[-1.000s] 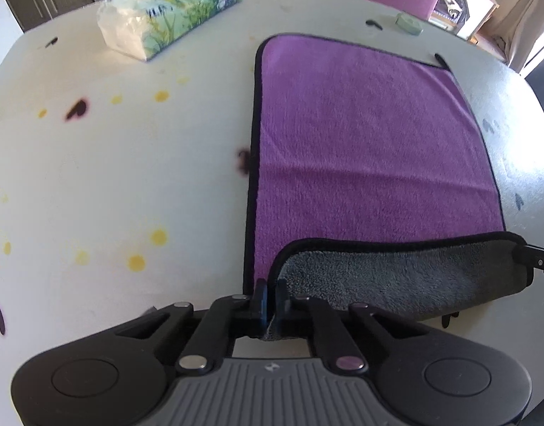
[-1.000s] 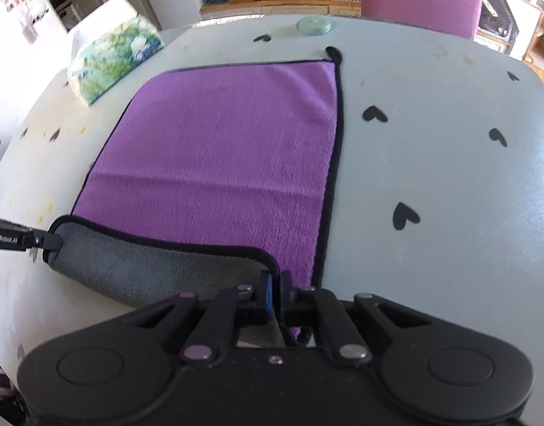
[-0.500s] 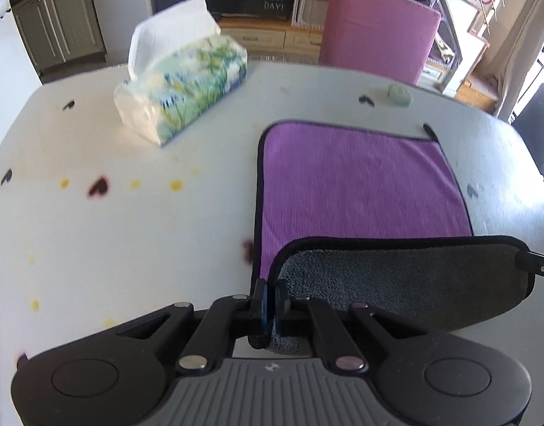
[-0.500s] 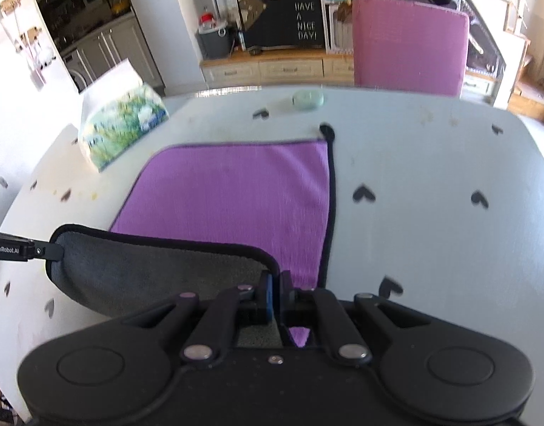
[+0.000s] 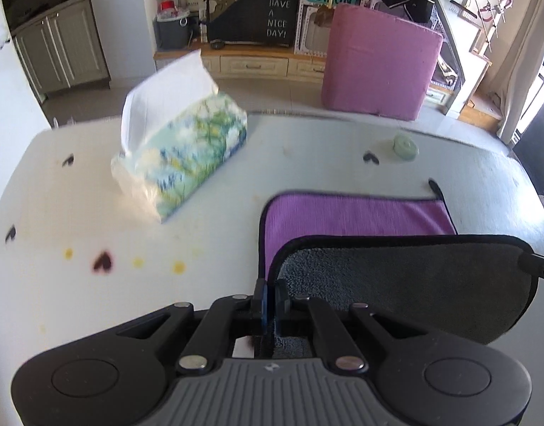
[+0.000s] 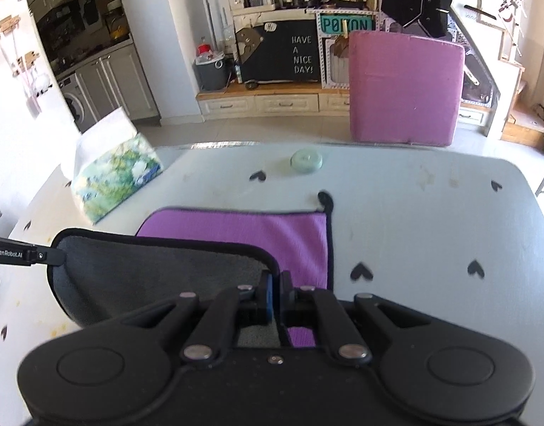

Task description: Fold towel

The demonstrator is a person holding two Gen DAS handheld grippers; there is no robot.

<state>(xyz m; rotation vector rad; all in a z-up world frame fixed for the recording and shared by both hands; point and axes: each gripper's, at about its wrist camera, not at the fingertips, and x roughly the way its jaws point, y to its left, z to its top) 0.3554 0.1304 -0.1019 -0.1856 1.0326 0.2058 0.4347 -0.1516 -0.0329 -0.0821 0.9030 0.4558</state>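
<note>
White heart-dotted table [image 6: 414, 220], kitchen beyond.

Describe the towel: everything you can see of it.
The towel is purple on one face and grey on the other, a plush cloth with black edging and a small black loop at a far corner. Its far part lies flat on the table. Its near edge is lifted and turned over, grey side showing, with the left claw and right claw each shut on a near corner.
</note>
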